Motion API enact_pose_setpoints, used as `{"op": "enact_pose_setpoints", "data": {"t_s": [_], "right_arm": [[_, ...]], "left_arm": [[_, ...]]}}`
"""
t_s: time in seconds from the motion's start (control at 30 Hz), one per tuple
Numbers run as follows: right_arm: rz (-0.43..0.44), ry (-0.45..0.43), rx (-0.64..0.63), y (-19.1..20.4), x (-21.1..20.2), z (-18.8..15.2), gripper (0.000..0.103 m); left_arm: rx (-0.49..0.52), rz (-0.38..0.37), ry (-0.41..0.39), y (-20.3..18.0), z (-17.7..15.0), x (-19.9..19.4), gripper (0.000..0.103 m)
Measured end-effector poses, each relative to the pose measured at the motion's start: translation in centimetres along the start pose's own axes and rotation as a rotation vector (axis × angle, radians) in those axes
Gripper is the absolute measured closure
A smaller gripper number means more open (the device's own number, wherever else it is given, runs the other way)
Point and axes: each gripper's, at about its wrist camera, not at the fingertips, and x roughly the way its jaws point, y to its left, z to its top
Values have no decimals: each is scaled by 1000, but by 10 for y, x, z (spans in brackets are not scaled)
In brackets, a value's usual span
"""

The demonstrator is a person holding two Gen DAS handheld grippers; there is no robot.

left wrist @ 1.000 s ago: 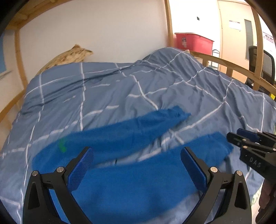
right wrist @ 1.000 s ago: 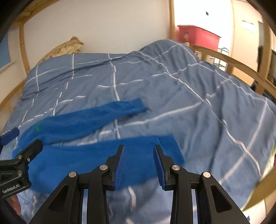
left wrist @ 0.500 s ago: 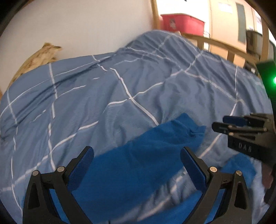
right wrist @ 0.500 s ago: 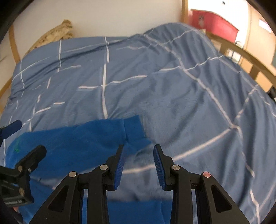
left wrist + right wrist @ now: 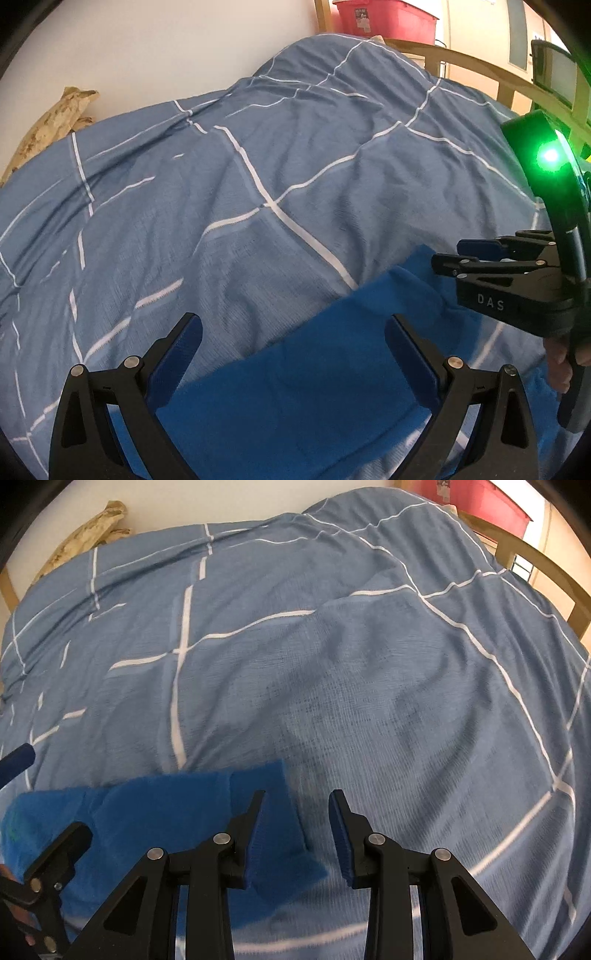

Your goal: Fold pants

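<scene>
Bright blue pants (image 5: 306, 373) lie flat on a blue duvet; one leg runs up to the right and ends at a cuff (image 5: 266, 786). My left gripper (image 5: 293, 347) is open and empty, its jaws wide apart over the middle of that leg. My right gripper (image 5: 297, 823) is open and empty just above the leg's cuff end, its left finger over the fabric. The right gripper also shows at the right of the left wrist view (image 5: 491, 258). The left gripper shows at the lower left of the right wrist view (image 5: 48, 864).
The blue duvet with white grid lines (image 5: 258, 184) covers the whole bed and is rumpled. A patterned pillow (image 5: 51, 122) lies at the far left by the wall. A wooden bed rail (image 5: 480, 70) runs along the right, with a red bin (image 5: 384, 18) behind it.
Both grippers have moved forward and lower over the bed, from the near leg to the far leg. The far leg's cuff now lies at my right gripper's fingers. Both stayed open.
</scene>
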Motion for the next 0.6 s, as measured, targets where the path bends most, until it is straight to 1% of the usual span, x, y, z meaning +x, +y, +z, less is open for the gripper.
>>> {"op": "enact_pose_setpoints", "data": {"t_s": [0.1,0.27,0.4,0.47,0.53,0.57,0.6], "right_arm": [[33,-5,-3,2,7,4,69],[45,4,-6,5,17,5,69],[50,6,-23,12,19,2,69],[30,20,-41,15,22,3,69],[23,19,-51,18,23,2,75],[10,19,-67,20,23,1,79],[-15,15,-85,21,22,0,91]], "left_arm": [[0,8,1,4,-1,5,2],[-14,10,0,8,-4,9,2],[-36,3,10,9,-4,14,2],[-55,0,9,10,-3,15,2],[-65,-1,15,10,-2,17,2],[-65,3,17,10,-1,17,2],[-61,10,19,9,-1,18,3]]}}
